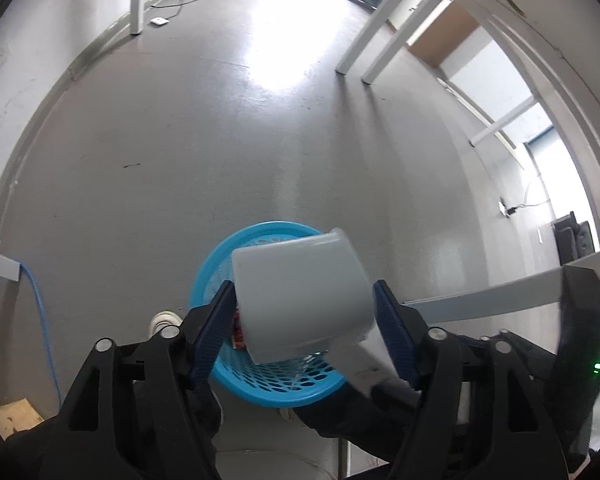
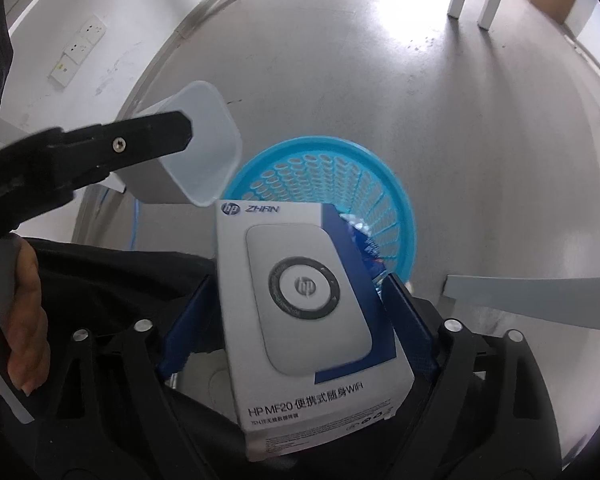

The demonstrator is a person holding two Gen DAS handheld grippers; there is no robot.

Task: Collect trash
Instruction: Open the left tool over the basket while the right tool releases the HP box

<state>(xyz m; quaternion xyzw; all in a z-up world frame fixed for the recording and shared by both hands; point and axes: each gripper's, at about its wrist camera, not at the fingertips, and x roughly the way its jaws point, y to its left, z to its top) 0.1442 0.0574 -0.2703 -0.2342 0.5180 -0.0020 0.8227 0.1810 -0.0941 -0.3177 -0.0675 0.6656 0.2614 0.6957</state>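
My left gripper [image 1: 304, 300] is shut on a translucent white plastic container [image 1: 300, 296] and holds it tilted above a blue mesh basket [image 1: 280, 384] on the floor. The right wrist view shows that container [image 2: 204, 152] and the left gripper's finger [image 2: 140, 144] to the left of the basket [image 2: 396, 216]. My right gripper [image 2: 300, 292] is shut on a white and blue HP WiFi box [image 2: 304, 304], held over the basket's near rim. A blue wrapper [image 2: 364, 240] lies in the basket.
White table legs [image 1: 364, 36] stand on the grey floor beyond. A white desk edge [image 1: 492, 296] is at the right. A blue cable [image 1: 40, 300] hangs by the left wall. Wall sockets [image 2: 80, 52] are at the left.
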